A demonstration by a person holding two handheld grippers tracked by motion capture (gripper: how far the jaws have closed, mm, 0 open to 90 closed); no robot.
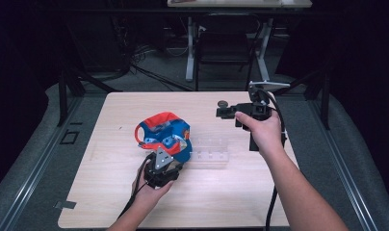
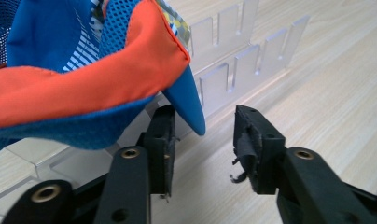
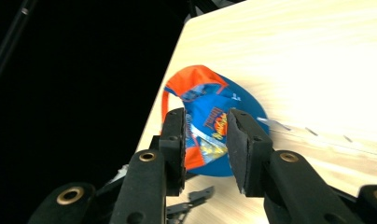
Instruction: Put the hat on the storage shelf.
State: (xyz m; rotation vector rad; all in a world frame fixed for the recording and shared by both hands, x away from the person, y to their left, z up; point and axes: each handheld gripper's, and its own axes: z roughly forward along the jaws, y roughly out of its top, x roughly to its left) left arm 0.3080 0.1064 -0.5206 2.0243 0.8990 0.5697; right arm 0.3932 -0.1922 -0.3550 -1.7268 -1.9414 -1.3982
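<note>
Centre of the high view: the left gripper [image 1: 162, 156] has its fingers apart just beside the blue-and-orange cap [image 1: 164, 134]. Upper right, the right gripper [image 1: 227, 111] has its fingers apart, empty.

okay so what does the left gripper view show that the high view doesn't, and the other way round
The left gripper view alone gives a close look at its own open jaws, frayed pads and the slots cut in the clear plastic rack. The high view alone takes in the right gripper held off to the side, both forearms, and the chair beyond the table. Both share the blue and orange cap resting against the rack.
</note>
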